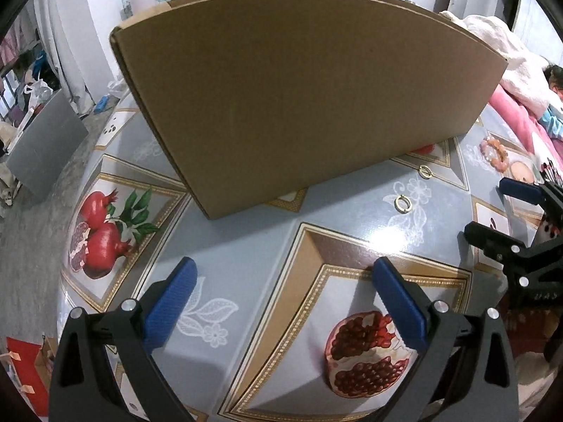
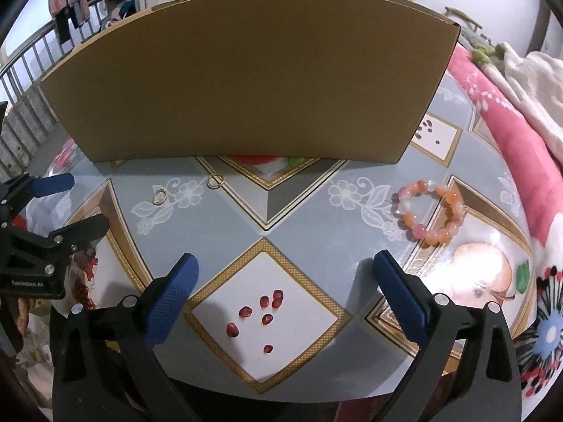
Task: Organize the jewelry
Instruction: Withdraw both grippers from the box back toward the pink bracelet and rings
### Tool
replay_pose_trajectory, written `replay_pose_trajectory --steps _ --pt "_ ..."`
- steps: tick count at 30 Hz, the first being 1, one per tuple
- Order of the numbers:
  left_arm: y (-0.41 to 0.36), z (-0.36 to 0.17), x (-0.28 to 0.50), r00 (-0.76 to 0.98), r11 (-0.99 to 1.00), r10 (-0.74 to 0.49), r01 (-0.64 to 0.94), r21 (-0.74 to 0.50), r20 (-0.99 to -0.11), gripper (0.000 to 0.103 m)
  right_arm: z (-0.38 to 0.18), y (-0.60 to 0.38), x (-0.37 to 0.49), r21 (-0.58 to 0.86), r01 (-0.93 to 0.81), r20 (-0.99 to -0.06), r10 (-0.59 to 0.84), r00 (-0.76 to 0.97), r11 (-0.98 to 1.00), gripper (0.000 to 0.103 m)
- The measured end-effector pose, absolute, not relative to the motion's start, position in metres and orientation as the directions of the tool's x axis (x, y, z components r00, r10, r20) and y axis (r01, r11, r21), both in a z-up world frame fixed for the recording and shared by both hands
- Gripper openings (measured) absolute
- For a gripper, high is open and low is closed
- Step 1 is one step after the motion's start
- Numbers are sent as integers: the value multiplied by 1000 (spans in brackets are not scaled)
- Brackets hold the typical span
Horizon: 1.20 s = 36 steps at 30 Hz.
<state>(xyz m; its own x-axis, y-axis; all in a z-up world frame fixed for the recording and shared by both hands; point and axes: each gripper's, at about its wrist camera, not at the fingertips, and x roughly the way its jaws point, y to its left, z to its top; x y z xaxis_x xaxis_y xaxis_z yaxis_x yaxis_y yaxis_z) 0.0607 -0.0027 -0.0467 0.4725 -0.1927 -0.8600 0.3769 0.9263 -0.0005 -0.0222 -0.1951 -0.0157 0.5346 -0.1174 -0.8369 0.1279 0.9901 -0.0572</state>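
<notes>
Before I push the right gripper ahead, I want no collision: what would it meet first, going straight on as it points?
Probably the bare tablecloth, since the open right gripper tilts downward; beyond lies the cardboard box. The bead bracelet lies off to the right.

Bracelet: we see a pink and orange bead bracelet [image 2: 430,210] lying flat on the tablecloth.
Rings: two gold rings [image 2: 160,197] [image 2: 215,180] lie near our cardboard box [image 2: 242,84].
</notes>
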Motion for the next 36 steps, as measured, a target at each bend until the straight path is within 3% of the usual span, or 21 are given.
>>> replay_pose_trajectory --steps 18,24,28,33,36 --pt "0 -51 47 529 920 -218 392 8 -820 99 -16 -204 -27 -40 98 -817 -89 570 994 95" --pt "5 -52 38 566 927 -209 375 23 -798 98 -10 -226 -40 78 107 -795 -3 607 991 95" --pt "-4 -35 28 607 904 -275 428 15 -746 97 -6 -239 -44 122 124 -783 18 622 985 94" --pt "-23 -23 20 608 854 -359 520 13 -708 89 1 -250 -48 202 108 -744 81 663 973 77" --pt "-35 -27 23 574 827 -391 562 -1 -720 76 6 -248 -46 219 85 -727 105 679 972 70"
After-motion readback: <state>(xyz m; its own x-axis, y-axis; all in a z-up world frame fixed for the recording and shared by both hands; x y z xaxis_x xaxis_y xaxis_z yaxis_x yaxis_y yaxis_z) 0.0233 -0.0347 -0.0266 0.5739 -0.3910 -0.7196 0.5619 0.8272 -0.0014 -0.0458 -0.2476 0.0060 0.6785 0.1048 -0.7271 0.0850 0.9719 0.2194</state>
